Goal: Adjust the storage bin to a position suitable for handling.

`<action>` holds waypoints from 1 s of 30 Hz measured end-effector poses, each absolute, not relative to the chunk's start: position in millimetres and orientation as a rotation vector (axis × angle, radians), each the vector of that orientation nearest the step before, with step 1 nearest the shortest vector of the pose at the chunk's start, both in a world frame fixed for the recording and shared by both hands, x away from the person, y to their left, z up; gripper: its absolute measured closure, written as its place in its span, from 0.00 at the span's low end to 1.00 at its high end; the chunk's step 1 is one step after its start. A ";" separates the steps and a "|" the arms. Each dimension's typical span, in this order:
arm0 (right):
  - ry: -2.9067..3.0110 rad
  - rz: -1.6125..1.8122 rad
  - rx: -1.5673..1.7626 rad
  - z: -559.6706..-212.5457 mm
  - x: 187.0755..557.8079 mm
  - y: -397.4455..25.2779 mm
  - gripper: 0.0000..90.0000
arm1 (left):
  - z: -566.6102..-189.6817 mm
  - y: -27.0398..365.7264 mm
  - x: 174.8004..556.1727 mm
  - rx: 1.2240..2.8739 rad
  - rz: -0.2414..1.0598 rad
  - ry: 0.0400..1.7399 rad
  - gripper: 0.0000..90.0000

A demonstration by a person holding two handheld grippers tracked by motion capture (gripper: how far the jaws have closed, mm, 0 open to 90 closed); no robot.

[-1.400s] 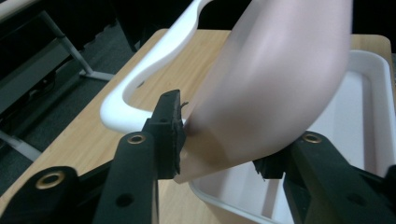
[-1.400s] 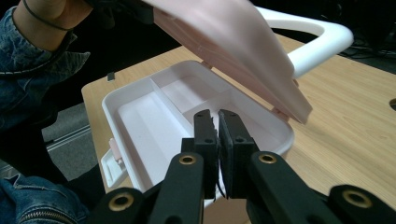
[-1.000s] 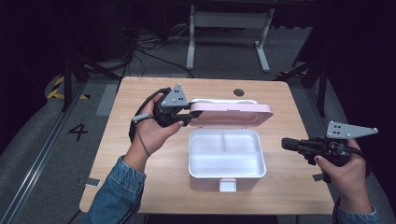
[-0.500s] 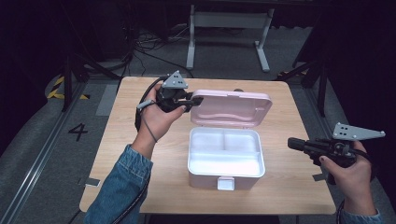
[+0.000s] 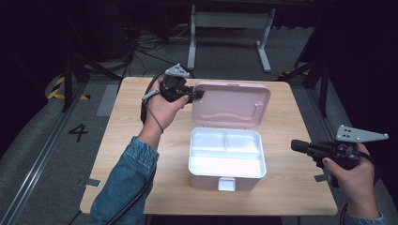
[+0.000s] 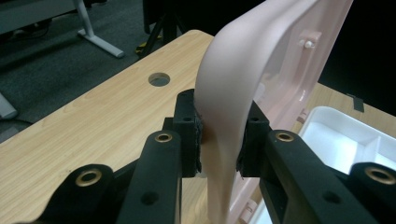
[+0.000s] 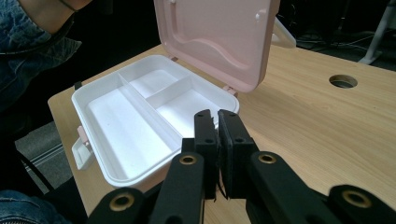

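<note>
While the pink plastic lid point(image 5: 232, 103) of the lunch box stands up almost straight, the left gripper point(image 5: 197, 94) pinches its edge at about 9 o'clock on the lid. Seen from the left gripper view, the two black jaws press on both sides of the curved pink rim point(image 6: 224, 116), one on the outside and one on the inside. The white plastic box point(image 5: 226, 154) with a pink bottom sits open near the middle of the light wooden counter point(image 5: 131, 140). It has one long part and two small parts inside, all bare and white. A small pink latch point(image 5: 226, 183) sticks out at 6 o'clock on the box.

The right gripper point(image 5: 296, 146) is held at 3 o'clock from the box, near it but not touching. Its jaws are squeezed together with nothing between them, as the right gripper view point(image 7: 217, 135) shows. A round hole point(image 7: 343, 81) is in the counter past the lid.
</note>
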State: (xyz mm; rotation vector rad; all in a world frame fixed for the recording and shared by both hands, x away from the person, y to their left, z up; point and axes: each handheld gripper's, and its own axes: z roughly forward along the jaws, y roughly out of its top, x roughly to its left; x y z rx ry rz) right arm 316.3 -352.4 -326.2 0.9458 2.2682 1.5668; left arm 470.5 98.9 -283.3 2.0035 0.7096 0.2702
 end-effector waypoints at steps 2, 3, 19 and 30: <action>2.275 1.562 0.948 -327.9 317.6 -352.0 0.97 | -285.2 98.3 474.6 2.001 0.268 0.724 0.83; 2.276 1.563 0.952 -328.5 318.0 -351.5 0.97 | -286.2 98.3 477.2 2.003 0.271 0.722 0.83; 2.288 1.562 0.975 -334.9 322.9 -351.4 0.96 | -305.7 98.0 509.2 1.989 0.194 0.824 0.81; 2.297 1.563 0.976 -337.4 323.4 -353.6 0.95 | -319.7 97.3 523.5 1.998 0.176 0.874 0.78</action>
